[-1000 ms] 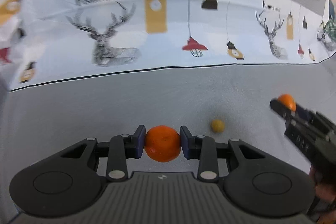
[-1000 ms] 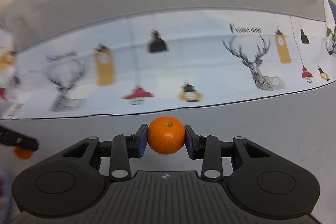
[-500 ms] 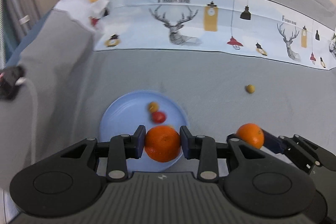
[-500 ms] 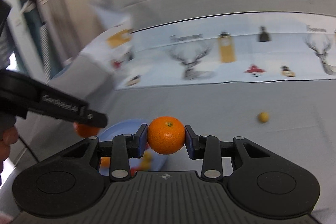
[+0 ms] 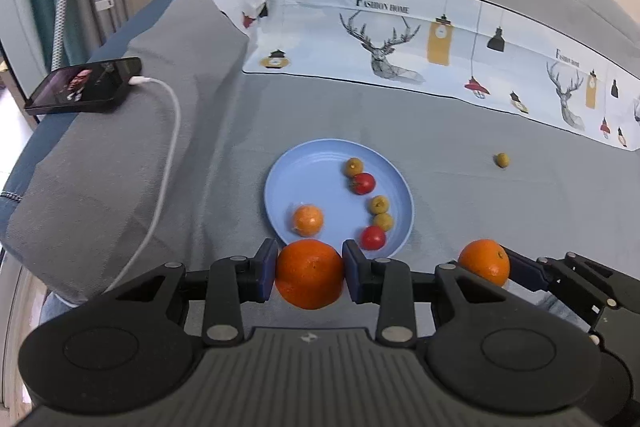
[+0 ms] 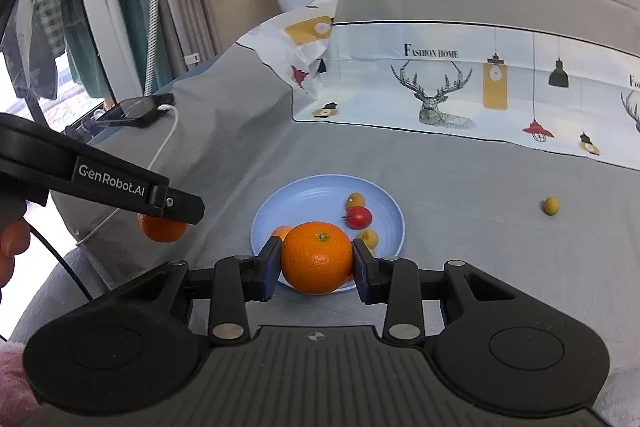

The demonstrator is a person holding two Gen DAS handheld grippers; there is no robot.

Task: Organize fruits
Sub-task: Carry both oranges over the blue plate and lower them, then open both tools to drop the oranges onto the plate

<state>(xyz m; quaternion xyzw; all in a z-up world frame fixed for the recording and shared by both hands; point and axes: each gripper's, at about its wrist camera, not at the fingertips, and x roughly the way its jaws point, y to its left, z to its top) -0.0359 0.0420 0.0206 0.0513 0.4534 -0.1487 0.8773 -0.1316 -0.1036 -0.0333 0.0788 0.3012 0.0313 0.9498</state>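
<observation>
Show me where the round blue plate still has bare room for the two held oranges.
Round blue plate: its left and far-left part is bare, bordered by the rim and the small orange fruit. The right side is crowded with red tomatoes and yellow-green fruits.

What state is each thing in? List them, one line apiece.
left gripper: shut on an orange, at the plate's near edge.
left orange: clamped between the pads.
right gripper: shut on an orange.
right orange: clamped, stem end up.
blue plate: flat on the grey cover, holding six small fruits.
yellow-green fruit: loose on the cover, off the plate.
phone: screen lit, cable plugged in.
</observation>
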